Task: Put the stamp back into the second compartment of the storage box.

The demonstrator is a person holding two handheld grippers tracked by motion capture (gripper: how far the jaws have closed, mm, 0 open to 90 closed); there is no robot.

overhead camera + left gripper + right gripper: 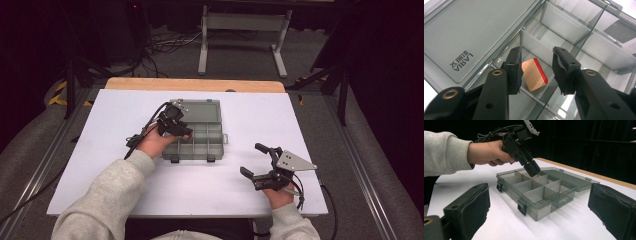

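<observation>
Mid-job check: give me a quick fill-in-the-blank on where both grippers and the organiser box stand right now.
1. The lid of the organiser box is ____.
2. The left gripper hangs over a compartment that holds a tan card with a ____ edge.
3. The right gripper holds ____.
4. The box rests on a ____ board.

Missing words: open; red; nothing; white

A white table (125, 165) carries an open grey compartment box (207, 145).

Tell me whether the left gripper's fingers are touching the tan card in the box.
Apart: in the left gripper view the open fingers flank the tan card, with visible gaps on both sides.
</observation>
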